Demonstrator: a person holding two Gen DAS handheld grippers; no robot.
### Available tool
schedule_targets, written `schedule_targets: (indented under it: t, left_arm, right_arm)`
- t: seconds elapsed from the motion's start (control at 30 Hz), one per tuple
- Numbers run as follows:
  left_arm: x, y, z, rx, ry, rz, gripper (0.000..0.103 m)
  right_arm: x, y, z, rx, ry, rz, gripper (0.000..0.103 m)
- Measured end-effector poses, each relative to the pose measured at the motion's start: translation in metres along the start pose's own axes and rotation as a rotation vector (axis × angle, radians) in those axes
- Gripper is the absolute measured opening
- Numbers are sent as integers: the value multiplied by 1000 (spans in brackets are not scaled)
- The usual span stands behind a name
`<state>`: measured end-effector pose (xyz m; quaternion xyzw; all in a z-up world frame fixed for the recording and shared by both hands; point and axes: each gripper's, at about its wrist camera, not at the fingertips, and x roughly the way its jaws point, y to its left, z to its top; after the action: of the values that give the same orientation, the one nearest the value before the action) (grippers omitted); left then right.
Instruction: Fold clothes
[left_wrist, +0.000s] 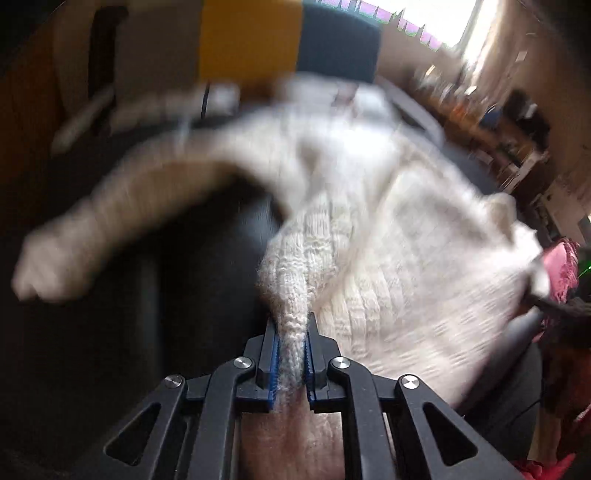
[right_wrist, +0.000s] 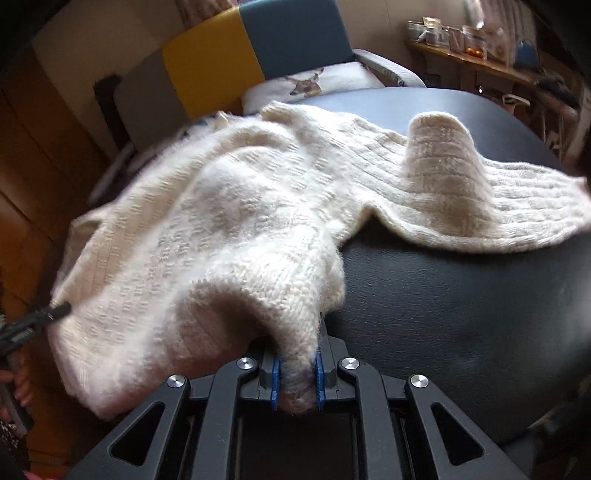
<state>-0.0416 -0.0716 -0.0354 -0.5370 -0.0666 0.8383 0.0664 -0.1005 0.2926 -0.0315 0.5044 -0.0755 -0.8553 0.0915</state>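
While both grippers have cloth clamped between their blue pads, the cream knit sweater (right_wrist: 229, 206) lies spread across the dark padded table (right_wrist: 461, 302), not yet in a tidy folded shape.

Findings:

1. My left gripper (left_wrist: 293, 339) is closed on a ribbed edge of the sweater; the knit is bunched tight between the pads and runs forward from them. That view is blurred, so I cannot tell whether the edge is hem or cuff.

2. My right gripper (right_wrist: 298, 373) is likewise closed on a thick fold of the knit at the near edge, with the cloth humped up just above the pads.

3. In the right wrist view the body of the sweater rests on the table, rumpled, with one raised loop of knit (right_wrist: 439, 155) standing up toward the far right and a long part trailing off to the right edge. In the left wrist view a sleeve (left_wrist: 85, 236) hangs out to the left, clear of the body.

4. A yellow and blue chair (right_wrist: 258, 48) stands behind the table.

Assessment: I judge the work to be in mid-handling. No flat, squared stack is visible; the sleeves and the body remain to be laid over one another. Whether any fold is already in, the pictures do not settle.
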Motion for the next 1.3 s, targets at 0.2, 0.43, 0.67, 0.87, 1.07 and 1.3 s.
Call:
schedule_targets:
  t: [0.2,0.43,0.67,0.87,1.07,1.3]
  left_arm:
    - [12,-10,-3,47,-3,30,20]
    - [-32,6,30,-21,-145,52,23]
    - [-1,-42,75,145,-147,19,23]
    - [71,-99,52,399,-40,89,24]
    - [66,-91,39,489,-109,88,28]
    - [62,-88,46,513,-58,125,28]
  right_arm:
    - [-6,-15,4,12,2,12,20]
    - [-51,-47,28,145,-138,58,51]
    - [-55,-49,51,122,-98,190,50]
    - [-68,-44,43,-25,-51,2,50]
    - [-68,-81,60,169,-147,-10,37]
    - [20,-46,112,-32,-27,-77,33]
